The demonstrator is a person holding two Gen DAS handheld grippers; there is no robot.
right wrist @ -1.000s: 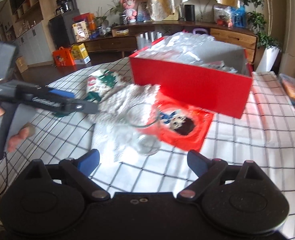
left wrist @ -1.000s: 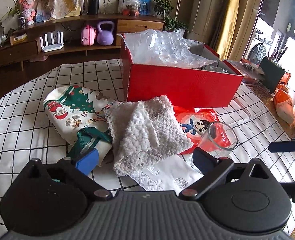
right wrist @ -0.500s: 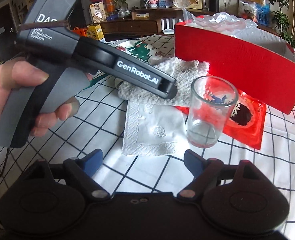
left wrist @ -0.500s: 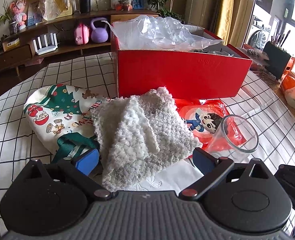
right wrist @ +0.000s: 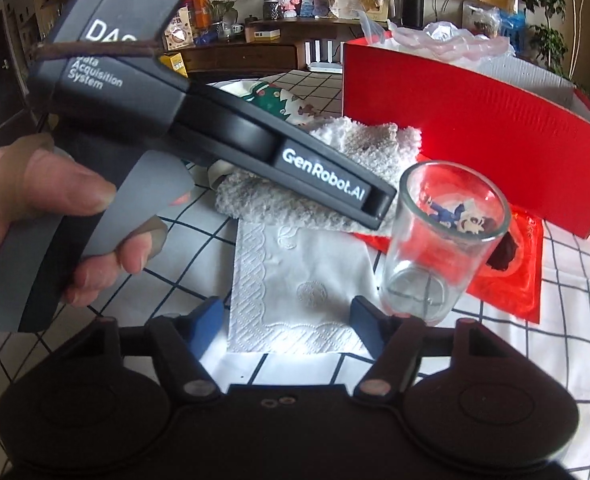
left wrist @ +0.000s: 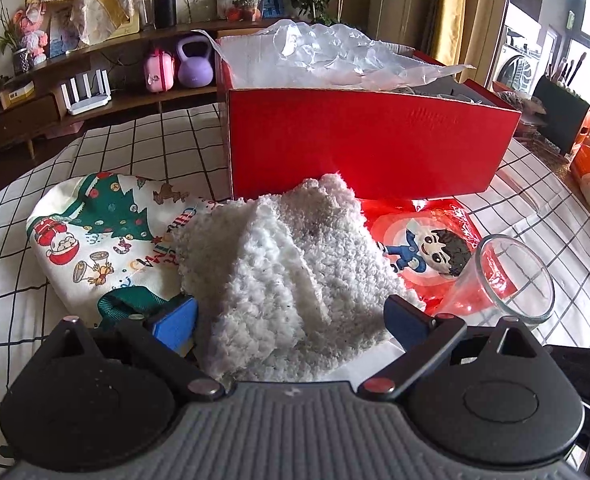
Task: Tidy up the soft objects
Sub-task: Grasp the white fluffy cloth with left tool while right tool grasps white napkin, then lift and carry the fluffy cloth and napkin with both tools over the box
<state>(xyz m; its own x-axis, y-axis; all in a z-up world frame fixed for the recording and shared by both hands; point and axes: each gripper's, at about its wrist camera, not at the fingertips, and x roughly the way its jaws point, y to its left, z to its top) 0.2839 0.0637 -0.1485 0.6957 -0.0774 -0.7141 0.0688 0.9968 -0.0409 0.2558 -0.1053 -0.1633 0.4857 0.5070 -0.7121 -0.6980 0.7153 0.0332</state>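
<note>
A fluffy white cloth lies folded on the checked table in front of a red box. My left gripper is open, its fingers on either side of the cloth's near edge. A Christmas-print bag lies to its left, a red cartoon packet to its right. In the right wrist view my right gripper is open over a white paper napkin; the cloth lies beyond, partly hidden by the left gripper's body.
An empty clear glass stands by my right finger, on the edge of the red packet; it also shows in the left wrist view. The red box holds crumpled plastic film. Shelves stand beyond the table.
My left gripper has moved forward so the white cloth now sits between its fingers. My right gripper has moved closer to the napkin and glass.
</note>
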